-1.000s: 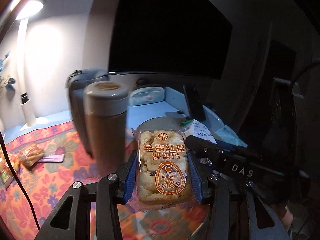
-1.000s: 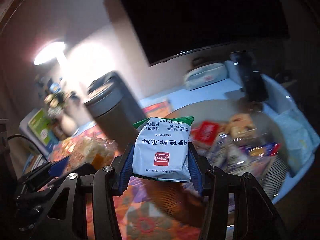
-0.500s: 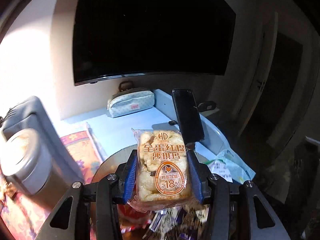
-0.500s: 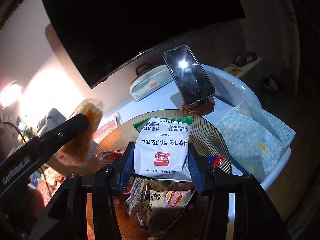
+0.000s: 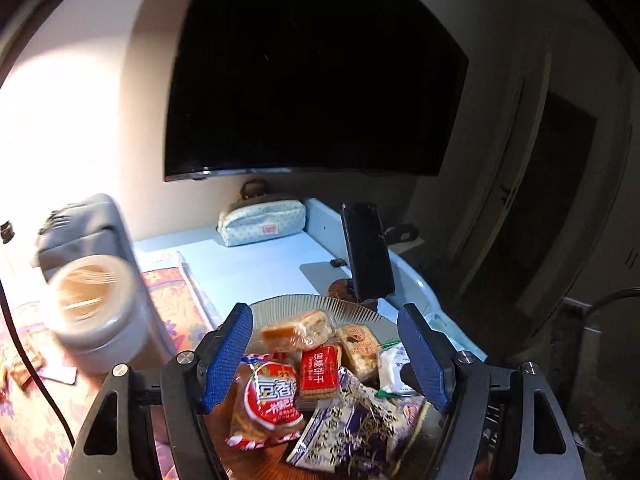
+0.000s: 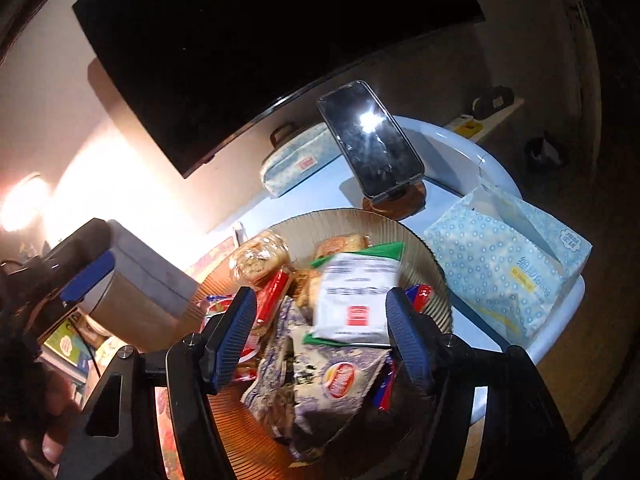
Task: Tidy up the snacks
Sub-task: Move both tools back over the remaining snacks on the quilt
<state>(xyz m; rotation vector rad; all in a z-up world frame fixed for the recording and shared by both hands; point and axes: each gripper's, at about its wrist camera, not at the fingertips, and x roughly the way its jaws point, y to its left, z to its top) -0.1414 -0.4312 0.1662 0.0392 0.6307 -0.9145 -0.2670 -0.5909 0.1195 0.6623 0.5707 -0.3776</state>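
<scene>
A ribbed glass plate holds a pile of snack packets. My left gripper is open above it; the clear-wrapped egg cake packet lies blurred on the pile between the fingers. My right gripper is open too; the white and green packet, blurred, lies on the pile between its blue pads. Red packets and purple-patterned packets lie in the plate. The left gripper also shows at the left of the right wrist view.
A phone leans on a wooden stand behind the plate. A dotted pouch, a blue tissue pack, a grey lidded jar and a dark monitor stand around. A floral cloth lies left.
Both grippers moved over the plate and opened. The egg cake packet and the white and green packet left the jaws and dropped onto the pile.
</scene>
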